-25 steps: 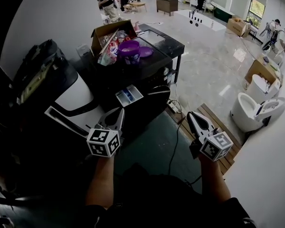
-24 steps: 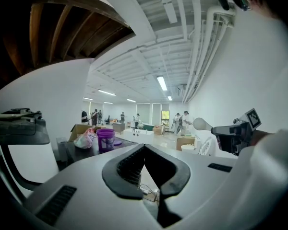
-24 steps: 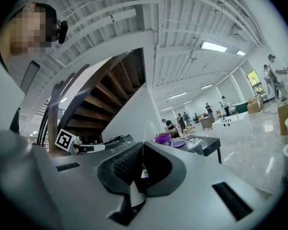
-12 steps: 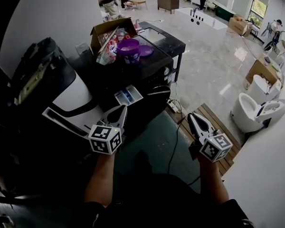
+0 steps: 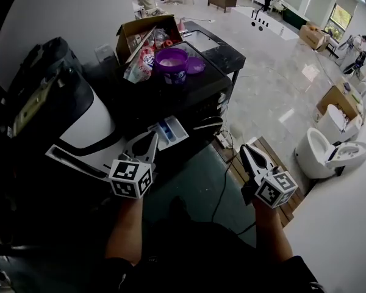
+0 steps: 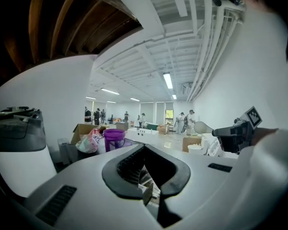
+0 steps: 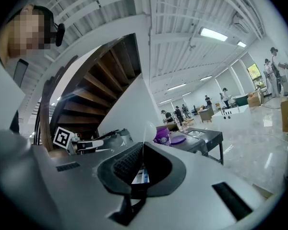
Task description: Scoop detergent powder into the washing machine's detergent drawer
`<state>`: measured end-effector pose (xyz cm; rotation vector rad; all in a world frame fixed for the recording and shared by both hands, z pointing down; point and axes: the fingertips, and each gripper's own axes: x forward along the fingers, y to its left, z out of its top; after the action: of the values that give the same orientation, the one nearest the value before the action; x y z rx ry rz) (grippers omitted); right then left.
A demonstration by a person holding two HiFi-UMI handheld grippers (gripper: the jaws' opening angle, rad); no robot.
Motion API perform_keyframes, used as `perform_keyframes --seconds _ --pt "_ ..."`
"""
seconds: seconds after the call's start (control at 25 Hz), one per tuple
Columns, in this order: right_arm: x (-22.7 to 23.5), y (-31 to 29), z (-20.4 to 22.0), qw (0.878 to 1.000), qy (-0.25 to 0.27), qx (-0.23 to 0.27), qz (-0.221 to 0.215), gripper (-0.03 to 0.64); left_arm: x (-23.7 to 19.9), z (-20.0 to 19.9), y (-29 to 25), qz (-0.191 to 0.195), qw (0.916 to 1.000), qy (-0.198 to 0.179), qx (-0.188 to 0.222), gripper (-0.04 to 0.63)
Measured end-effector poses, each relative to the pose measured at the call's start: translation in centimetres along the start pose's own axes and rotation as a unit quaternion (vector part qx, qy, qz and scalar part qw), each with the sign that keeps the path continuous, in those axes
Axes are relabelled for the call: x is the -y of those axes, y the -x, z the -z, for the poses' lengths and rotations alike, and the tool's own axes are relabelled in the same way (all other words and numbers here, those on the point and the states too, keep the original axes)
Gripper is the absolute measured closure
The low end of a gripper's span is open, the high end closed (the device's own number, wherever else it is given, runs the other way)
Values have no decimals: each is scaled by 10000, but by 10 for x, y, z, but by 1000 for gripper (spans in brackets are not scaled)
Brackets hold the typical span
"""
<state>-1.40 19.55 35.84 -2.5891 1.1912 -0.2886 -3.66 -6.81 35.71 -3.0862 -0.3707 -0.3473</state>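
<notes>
A purple detergent tub [image 5: 171,63] stands open on top of the black washing machine [image 5: 189,99], with its purple lid [image 5: 195,66] lying beside it. The detergent drawer [image 5: 168,131] is pulled out at the machine's front. My left gripper [image 5: 150,140] is shut and empty, its tips just left of and below the drawer. My right gripper [image 5: 244,149] is also shut and empty, and hangs over the floor to the right of the machine. The tub [image 6: 114,139] shows past the left gripper [image 6: 145,146] in its own view. In the right gripper view the tub [image 7: 162,136] sits beyond the right gripper [image 7: 143,143].
A cardboard box [image 5: 140,35] of packets stands behind the tub. A white and black appliance [image 5: 79,121] stands left of the washing machine. A power strip with cable [image 5: 222,140], a wooden pallet [image 5: 277,160] and a toilet [image 5: 323,154] are on the floor at the right. People stand far off.
The washing machine and its drawer have come closer in the head view, and the left gripper now sits nearer the drawer. Both grippers stay shut.
</notes>
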Motion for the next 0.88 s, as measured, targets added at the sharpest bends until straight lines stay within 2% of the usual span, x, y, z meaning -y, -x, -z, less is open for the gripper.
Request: perform_keyframes --seconds 0.12,0.4,0.64,0.88 --pt "12 -36 -4 9999 42 -113 36 597 -28 0 -22 -74 10000 3 -25 588" --pt "21 -116 -8 9989 217 -402 52 597 -76 -1 -70 -75 9992 -372 -155 588" --pt "13 -170 -10 9988 190 -445 -119 597 -99 0 -91 126 9994 -295 -123 588" --pt "4 -192 -16 9986 251 -439 -155 597 -115 -2 -95 211 9994 -245 -152 588"
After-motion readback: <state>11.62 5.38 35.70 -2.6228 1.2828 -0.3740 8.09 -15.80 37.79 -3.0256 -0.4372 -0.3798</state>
